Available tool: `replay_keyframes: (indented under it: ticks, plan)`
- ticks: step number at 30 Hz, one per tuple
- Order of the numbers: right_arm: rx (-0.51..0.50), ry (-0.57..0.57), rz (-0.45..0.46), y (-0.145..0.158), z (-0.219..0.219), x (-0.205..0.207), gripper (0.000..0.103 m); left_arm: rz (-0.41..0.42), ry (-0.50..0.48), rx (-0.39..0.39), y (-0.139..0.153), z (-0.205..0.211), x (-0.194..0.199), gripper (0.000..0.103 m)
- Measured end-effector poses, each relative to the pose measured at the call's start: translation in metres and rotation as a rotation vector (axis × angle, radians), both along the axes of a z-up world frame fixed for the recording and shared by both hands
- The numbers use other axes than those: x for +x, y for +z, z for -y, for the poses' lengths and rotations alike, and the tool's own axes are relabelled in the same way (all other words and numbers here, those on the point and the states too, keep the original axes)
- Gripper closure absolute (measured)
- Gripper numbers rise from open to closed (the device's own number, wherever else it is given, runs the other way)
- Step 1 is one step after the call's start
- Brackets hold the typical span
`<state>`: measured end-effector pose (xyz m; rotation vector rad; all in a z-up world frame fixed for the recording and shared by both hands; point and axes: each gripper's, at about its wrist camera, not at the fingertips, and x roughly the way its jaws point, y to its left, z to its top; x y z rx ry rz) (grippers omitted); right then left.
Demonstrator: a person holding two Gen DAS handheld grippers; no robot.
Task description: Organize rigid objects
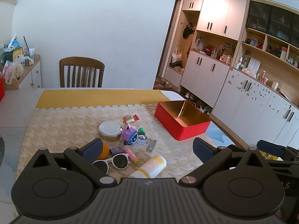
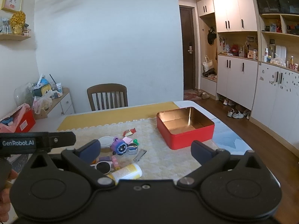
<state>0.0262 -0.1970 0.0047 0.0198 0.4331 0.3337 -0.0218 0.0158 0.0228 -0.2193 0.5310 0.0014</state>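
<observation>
A red tin box with a gold inside stands open and empty at the right of the table. A cluster lies left of it: a round tin, a purple toy, white sunglasses, a white and yellow tube, a nail clipper, a pink stick, red wrappers. My left gripper hovers open above the near items. My right gripper is open too, holding nothing.
A cream quilted cloth and a yellow runner cover the table. A wooden chair stands at the far side. White cabinets line the right wall, with shoes on the floor. A hand holds the other gripper at the left.
</observation>
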Motion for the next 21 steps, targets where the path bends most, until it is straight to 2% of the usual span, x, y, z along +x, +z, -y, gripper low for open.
replay_keyframes:
  ticks: [10,16,21]
  plan:
    - [-0.016,0.016,-0.019,-0.004,-0.004,0.007,0.000,-0.012,-0.007,0.014,-0.006,-0.006,0.014,0.000]
    - [-0.043,0.038,-0.044,-0.008,-0.011,0.017,0.000,-0.022,0.011,0.038,-0.024,-0.022,0.030,0.000]
    - [-0.071,0.052,-0.087,-0.016,-0.019,0.031,0.000,-0.072,0.043,0.037,-0.052,-0.043,0.047,0.000]
